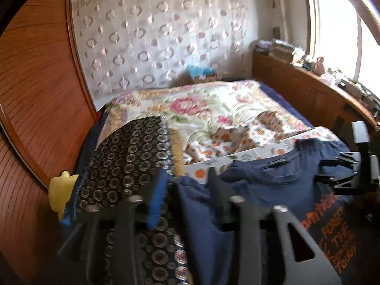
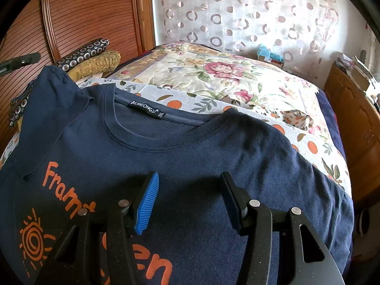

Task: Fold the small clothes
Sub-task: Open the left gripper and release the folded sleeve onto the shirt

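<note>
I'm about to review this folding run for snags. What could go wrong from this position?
1. The left claw is open with the navy T-shirt's sleeve between its fingers, right beside the dark ring-patterned cloth; closing may catch both.
2. That sleeve already lies bunched up, so a fold from here could trap wrinkles.
3. The right claw hangs open over the chest, not an edge; gripping there would likely pinch both layers.

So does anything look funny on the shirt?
Yes. The navy T-shirt lies mostly flat, but its sleeve on the left of the right wrist view is flipped over the shoulder and bunched, not spread out.
</note>
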